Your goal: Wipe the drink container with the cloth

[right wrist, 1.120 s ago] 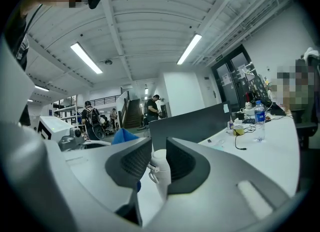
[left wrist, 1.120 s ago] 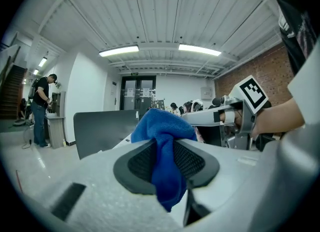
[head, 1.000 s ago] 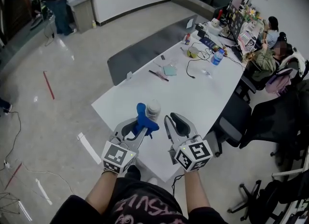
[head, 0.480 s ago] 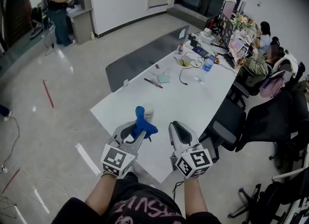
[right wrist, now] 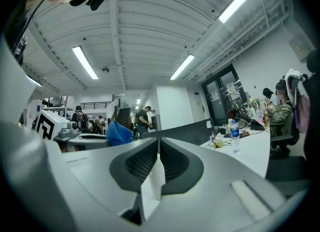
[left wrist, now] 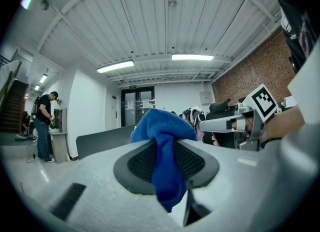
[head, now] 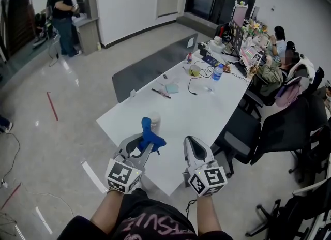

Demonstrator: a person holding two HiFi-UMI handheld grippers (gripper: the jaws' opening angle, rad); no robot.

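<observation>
My left gripper [head: 147,144] is shut on a blue cloth [head: 150,135], which bunches up out of the jaws and hangs below them [left wrist: 166,151]. Just beyond the cloth a pale drink container [head: 154,119] stands near the front corner of the white table [head: 207,109], partly hidden by it. My right gripper [head: 192,141] hovers beside it, apart from the container. Its jaws have just been closing and now meet at the tips [right wrist: 159,141] with nothing between them. The left gripper [right wrist: 85,137] and the cloth [right wrist: 119,133] also show in the right gripper view.
Further along the table lie a water bottle [head: 217,72], cables, a notebook and desk clutter. Black office chairs [head: 243,133] stand along its right side, where people sit at the far end. A grey partition [head: 150,63] runs along the left side. A person stands at the far left.
The right gripper's jaws have closed from clearly apart to nearly touching. Both grippers have drawn back from the container toward me. The cloth stays clamped in the left gripper.
</observation>
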